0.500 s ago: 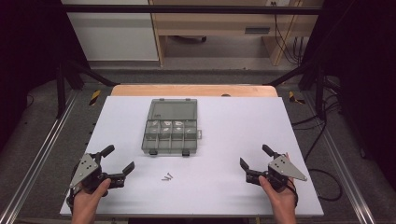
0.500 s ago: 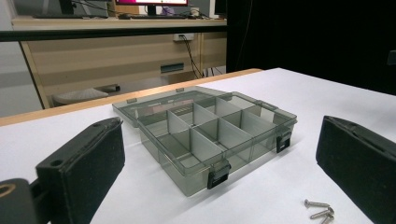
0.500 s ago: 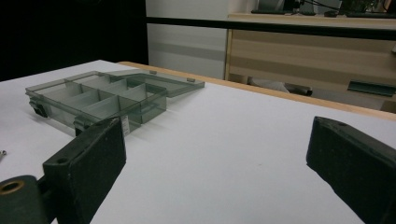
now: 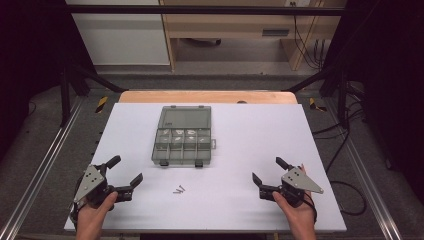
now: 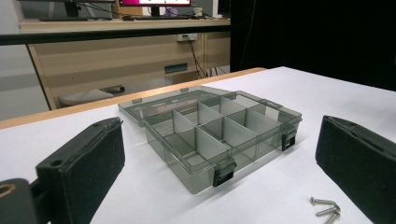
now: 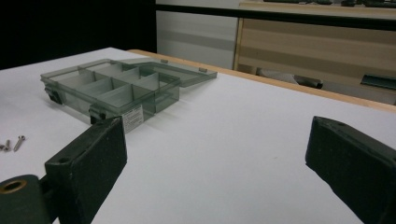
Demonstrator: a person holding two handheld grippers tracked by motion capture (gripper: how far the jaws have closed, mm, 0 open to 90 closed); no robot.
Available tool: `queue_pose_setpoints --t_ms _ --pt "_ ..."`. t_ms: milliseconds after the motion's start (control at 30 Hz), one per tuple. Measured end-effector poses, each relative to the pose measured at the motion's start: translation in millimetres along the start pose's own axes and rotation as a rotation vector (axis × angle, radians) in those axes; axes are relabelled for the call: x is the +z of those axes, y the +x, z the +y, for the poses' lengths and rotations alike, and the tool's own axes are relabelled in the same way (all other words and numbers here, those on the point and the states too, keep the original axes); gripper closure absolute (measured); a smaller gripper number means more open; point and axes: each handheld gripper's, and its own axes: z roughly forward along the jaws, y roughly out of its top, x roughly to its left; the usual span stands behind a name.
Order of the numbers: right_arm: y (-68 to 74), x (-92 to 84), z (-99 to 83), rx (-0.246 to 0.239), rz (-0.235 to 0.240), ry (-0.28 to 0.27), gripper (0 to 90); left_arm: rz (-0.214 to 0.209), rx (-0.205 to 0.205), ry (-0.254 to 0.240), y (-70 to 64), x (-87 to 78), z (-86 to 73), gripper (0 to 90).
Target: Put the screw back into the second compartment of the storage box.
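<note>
White covers the worktop (image 4: 280,150), with a wooden edge at its far side and dark room all around. Both hands rest at the near edge, and each one holds a hand-held gripper.

Not much is different from half a second ago. The left hand-held gripper (image 4: 125,172) sits in the same spot, and so does the right hand-held gripper (image 4: 267,171). The box and the screws have not moved either. Both grippers have their jaws wide apart, with nothing between them.

Ahead of the left hand-held gripper, and a bit to its right, lies the clear grey box (image 4: 181,141). Its lid (image 4: 184,117) is flipped open and lies flat on the worktop behind it. Inside are small compartments, and some in the far row seem to hold little pale things. It is too small to tell what they are.

Three little screws (image 4: 179,189) lie loose on the worktop, near the left hand-held gripper, just off its right jaw. They are in front of the box and apart from it. The right hand-held gripper is well apart from them.

So the work looks like it has not started yet. The screws probably belong in the box, and the left hand-held gripper is closer to pick them up.
</note>
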Motion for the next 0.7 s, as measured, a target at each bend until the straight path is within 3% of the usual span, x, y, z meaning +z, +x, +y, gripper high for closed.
queue_pose_setpoints --t_ms 200,333,700 --pt "9.1 3.9 4.7 -0.037 0.016 0.038 4.7 0.003 0.006 0.001 -0.8 -0.2 -0.3 1.1" --pt "16.3 9.8 7.3 -0.065 0.038 0.097 4.6 0.006 0.013 0.006 -0.4 -0.3 -0.8 1.2" --pt "43.2 31.6 31.5 -0.106 0.140 0.200 4.8 0.007 0.022 0.017 -1.6 1.9 -0.9 1.2"
